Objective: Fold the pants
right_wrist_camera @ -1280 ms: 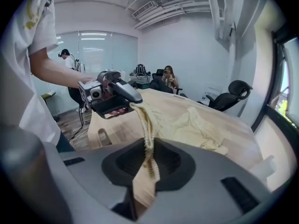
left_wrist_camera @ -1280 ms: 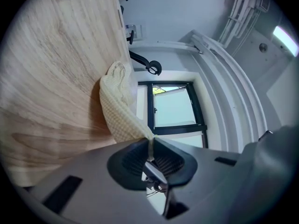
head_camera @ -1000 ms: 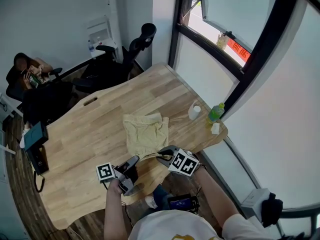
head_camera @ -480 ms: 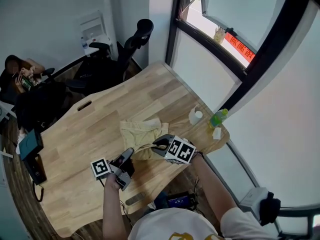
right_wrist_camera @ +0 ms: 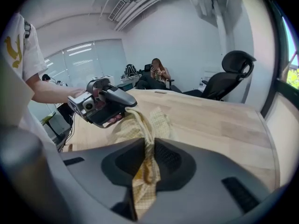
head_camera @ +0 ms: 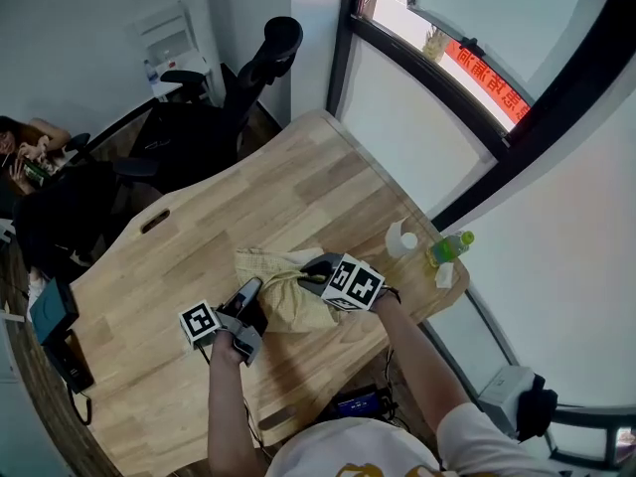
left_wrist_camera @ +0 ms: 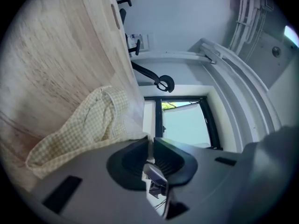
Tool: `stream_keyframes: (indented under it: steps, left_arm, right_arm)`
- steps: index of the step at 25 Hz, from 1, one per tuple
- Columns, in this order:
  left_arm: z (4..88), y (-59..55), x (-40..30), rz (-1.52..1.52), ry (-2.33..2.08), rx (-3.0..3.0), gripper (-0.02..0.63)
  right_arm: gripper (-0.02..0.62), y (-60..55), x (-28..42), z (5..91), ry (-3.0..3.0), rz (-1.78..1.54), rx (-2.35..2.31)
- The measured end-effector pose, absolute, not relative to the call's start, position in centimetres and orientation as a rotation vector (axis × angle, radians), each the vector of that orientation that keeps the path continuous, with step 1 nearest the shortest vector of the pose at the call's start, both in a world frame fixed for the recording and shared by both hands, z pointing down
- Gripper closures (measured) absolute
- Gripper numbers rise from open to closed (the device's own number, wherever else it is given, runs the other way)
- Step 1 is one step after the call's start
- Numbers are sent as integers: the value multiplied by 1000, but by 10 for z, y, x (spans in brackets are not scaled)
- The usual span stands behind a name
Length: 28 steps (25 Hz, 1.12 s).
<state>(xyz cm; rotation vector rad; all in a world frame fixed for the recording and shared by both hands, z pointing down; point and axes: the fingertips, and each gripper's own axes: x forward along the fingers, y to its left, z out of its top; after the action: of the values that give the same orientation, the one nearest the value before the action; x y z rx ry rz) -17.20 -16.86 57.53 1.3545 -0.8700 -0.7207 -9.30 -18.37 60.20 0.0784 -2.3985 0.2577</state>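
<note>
- From the head view, both tools cover the near part of the pants (head_camera: 283, 308), so its fold cannot be made out.
- The left tool (head_camera: 252, 288) is clenched on a thin edge of the pants. Only a sliver of cloth shows between its jaws.
- The right tool (head_camera: 308, 266) grasps a bunched strip of them.
- The pants lie crumpled near the near edge of the pale wooden surface (head_camera: 298, 177).
- A green bottle (head_camera: 449, 248) stands at the right edge.
- Black chairs (head_camera: 248, 78) stand beyond the far side.
- A seated person (head_camera: 25, 152) is cut off at far left.
</note>
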Motion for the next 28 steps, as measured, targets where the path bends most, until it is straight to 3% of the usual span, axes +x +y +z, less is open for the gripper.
stream_keyframes:
  steps: [8, 13, 19, 28]
  left_arm:
    - [644, -199, -186, -632, -1024, 1222, 560]
    - [658, -204, -190, -537, -1140, 1200, 516]
    - [642, -212, -188, -458, -1199, 1297, 423]
    - [622, -205, -185, -212, -1388, 1462, 369]
  right_arm:
    - [497, -230, -91, 657, -2341, 422, 206]
    - [434, -243, -88, 682, -2292, 509, 324]
    - [433, -244, -88, 685, -2294, 517, 348]
    - [411, -249, -87, 675, -2307, 493, 394]
